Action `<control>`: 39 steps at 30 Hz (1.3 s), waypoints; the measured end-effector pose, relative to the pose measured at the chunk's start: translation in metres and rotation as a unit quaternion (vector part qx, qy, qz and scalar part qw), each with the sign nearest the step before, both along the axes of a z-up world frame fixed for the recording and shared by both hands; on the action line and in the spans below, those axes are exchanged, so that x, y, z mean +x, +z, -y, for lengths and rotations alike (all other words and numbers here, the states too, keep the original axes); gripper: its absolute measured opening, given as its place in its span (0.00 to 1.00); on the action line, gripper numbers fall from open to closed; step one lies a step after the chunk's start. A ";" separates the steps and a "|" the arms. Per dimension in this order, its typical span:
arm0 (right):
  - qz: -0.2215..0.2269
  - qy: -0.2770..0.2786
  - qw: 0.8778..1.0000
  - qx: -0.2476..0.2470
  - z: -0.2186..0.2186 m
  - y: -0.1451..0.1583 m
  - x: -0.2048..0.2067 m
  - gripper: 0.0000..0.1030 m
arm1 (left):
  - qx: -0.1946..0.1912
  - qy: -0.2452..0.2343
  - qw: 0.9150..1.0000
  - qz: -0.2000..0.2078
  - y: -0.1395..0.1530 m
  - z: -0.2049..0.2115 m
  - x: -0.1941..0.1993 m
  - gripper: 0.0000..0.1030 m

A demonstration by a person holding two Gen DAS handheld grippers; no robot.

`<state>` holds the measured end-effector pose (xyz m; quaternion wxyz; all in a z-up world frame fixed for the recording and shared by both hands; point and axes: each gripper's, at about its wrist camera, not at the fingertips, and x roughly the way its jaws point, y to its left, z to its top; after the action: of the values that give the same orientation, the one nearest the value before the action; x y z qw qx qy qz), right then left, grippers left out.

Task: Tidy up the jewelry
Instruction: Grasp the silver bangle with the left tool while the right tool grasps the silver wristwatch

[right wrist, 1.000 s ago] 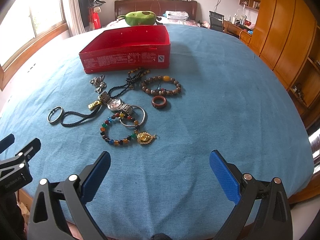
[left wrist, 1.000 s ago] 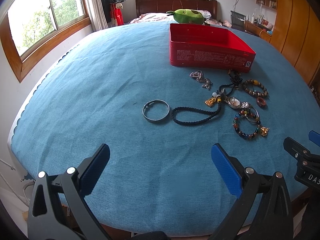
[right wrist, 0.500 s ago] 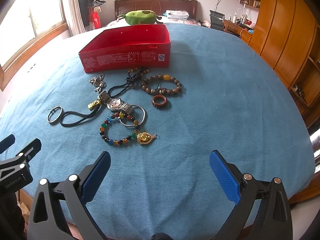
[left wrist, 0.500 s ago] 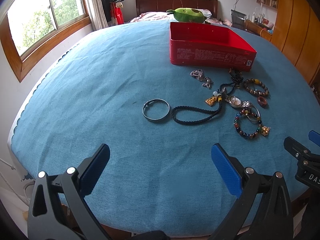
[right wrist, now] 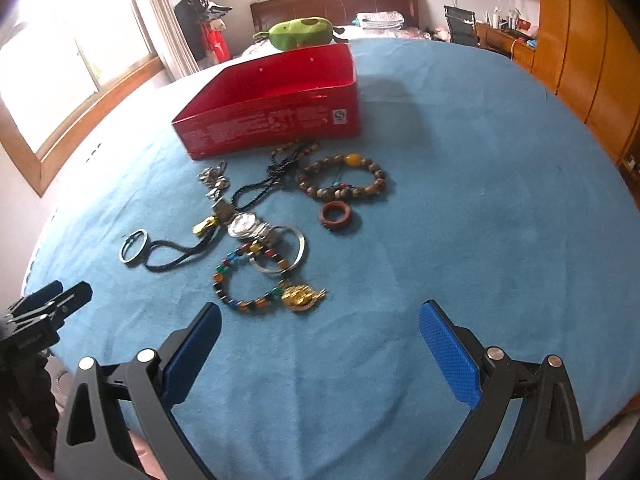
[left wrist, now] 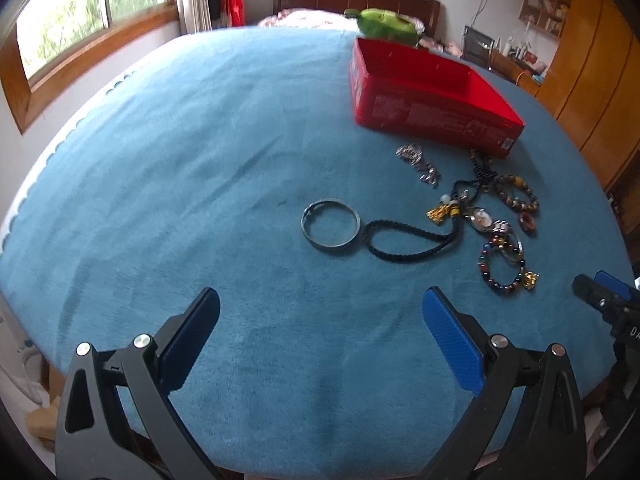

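An open red box (left wrist: 428, 96) (right wrist: 276, 110) stands on the blue cloth (left wrist: 200, 160). In front of it lies jewelry: a silver bangle (left wrist: 330, 226) (right wrist: 133, 247), a black cord with a gold charm (left wrist: 404, 236), a silver chain (left wrist: 418, 162), a watch (right wrist: 248, 226), a coloured bead bracelet with a gold pendant (right wrist: 256, 284), a brown bead bracelet (right wrist: 344, 178) and a red-brown ring (right wrist: 337, 216). My left gripper (left wrist: 320, 332) is open, empty, short of the bangle. Also open and empty, my right gripper (right wrist: 320, 336) hovers just short of the coloured bracelet.
A green plush toy (right wrist: 304, 32) lies behind the box, with a bed headboard (right wrist: 332, 0) beyond. Windows (left wrist: 80, 20) line the left wall; wooden wardrobes (right wrist: 592, 60) stand on the right. Bare blue cloth (right wrist: 480, 160) spreads to the right of the jewelry.
Both views have tilted and shifted slightly, and the right gripper has come a little closer to the jewelry. The jewelry and box have not moved; both grippers stay open.
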<state>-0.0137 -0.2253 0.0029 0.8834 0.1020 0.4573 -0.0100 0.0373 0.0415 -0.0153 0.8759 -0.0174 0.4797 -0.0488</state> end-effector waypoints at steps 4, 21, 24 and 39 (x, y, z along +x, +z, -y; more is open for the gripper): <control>-0.008 -0.013 1.000 0.025 0.023 -0.005 0.013 0.92 | -0.006 0.008 1.000 -0.022 -0.007 -0.008 0.023 0.96; -0.043 0.020 0.997 0.056 0.033 -0.020 0.059 0.58 | 0.003 -0.016 0.996 -0.090 -0.034 -0.014 0.109 0.51; -0.049 0.020 0.997 0.054 0.034 -0.024 0.066 0.55 | 0.004 -0.034 0.995 -0.092 -0.033 -0.009 0.116 0.47; -0.055 0.086 0.993 0.061 0.011 -0.029 0.092 0.24 | 0.013 -0.093 0.991 -0.096 -0.039 0.025 0.113 0.06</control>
<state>0.0779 -0.2362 -0.0257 0.8466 0.1154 0.5120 0.0882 0.1498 0.0160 -0.0544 0.8178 0.0337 0.5614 -0.1222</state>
